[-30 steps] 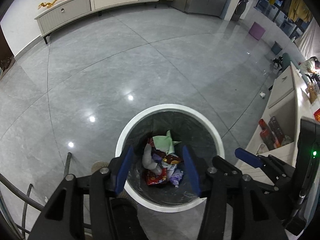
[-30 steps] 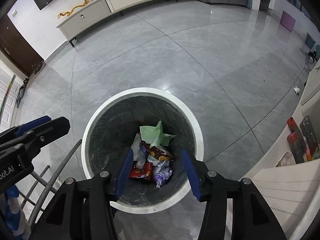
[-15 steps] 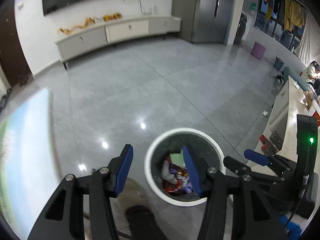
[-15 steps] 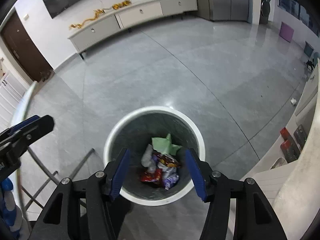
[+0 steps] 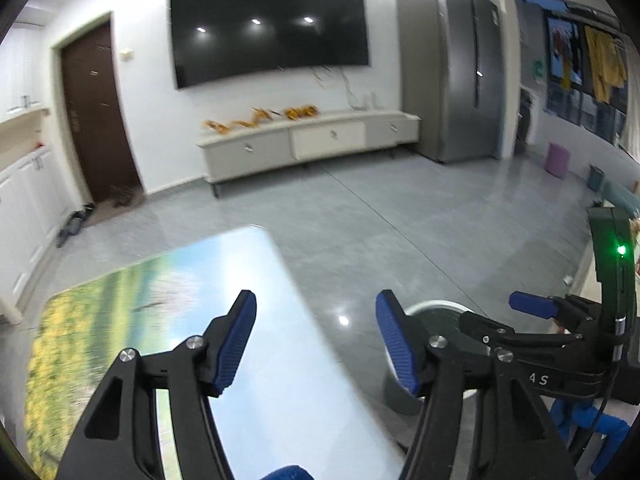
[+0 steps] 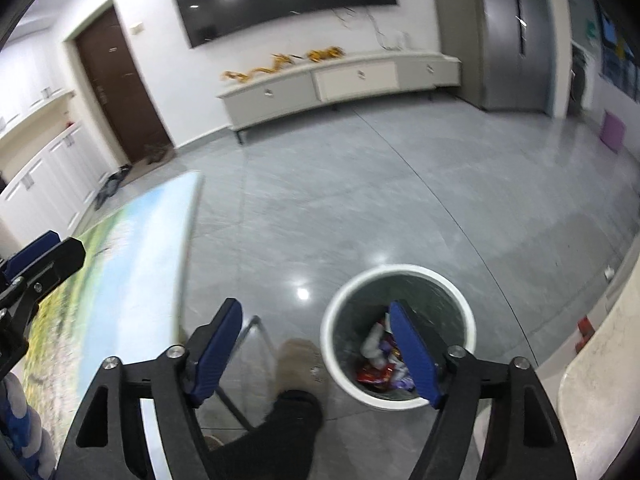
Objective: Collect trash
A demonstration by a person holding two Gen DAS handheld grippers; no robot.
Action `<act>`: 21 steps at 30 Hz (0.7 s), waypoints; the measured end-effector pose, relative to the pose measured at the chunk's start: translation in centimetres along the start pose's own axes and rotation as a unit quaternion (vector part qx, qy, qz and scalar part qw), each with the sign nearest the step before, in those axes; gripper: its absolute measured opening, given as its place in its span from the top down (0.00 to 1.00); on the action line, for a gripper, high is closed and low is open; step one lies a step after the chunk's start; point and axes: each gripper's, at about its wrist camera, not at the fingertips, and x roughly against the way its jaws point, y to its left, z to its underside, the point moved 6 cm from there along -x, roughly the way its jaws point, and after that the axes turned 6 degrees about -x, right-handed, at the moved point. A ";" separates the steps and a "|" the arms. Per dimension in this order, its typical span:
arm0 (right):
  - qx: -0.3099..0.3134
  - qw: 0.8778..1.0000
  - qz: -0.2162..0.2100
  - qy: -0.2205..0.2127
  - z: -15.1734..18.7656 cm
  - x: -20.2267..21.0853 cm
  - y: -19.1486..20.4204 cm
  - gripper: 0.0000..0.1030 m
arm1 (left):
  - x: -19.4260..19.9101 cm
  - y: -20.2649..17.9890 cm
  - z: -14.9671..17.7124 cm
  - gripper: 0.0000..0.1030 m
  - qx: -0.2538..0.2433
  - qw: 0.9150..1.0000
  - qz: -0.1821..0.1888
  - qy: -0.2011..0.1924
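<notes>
A white round trash bin (image 6: 400,276) stands on the grey floor, with crumpled wrappers (image 6: 380,364) at its bottom. My right gripper (image 6: 320,348) hovers high above the bin's left side, its jaws opening with nothing between them. In the left wrist view the bin (image 5: 436,308) shows only as a rim behind the right finger. My left gripper (image 5: 316,336) hangs over the edge of a table (image 5: 120,320) with a landscape print, its jaws opening and empty. The right gripper (image 5: 536,308) also shows at the right edge of the left wrist view.
The printed table (image 6: 120,264) stands left of the bin, with metal legs (image 6: 256,328) under it. A person's shoe (image 6: 296,364) and dark trouser leg are beside the bin. A pale counter (image 6: 600,360) lies at the right. A low cabinet (image 5: 304,140), TV and fridge line the far wall.
Both grippers have risen and tilted up from over the bin, so the far wall and the table came into view. Both sets of jaws have spread wider. The bin now sits lower right.
</notes>
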 end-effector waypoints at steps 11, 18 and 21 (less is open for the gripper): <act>0.072 0.994 -0.046 -0.062 0.3 4.8 9.1 0.02 | 9.2 8.7 2.1 0.00 0.060 0.991 -0.103 -0.060; 0.081 0.988 -0.049 -0.119 0.6 6.8 11.1 0.00 | 10.4 11.5 4.4 0.00 0.080 0.986 -0.137 -0.053; 0.081 0.987 -0.042 -0.133 0.8 6.6 11.4 0.00 | 10.4 12.5 5.8 0.00 0.087 0.984 -0.151 -0.048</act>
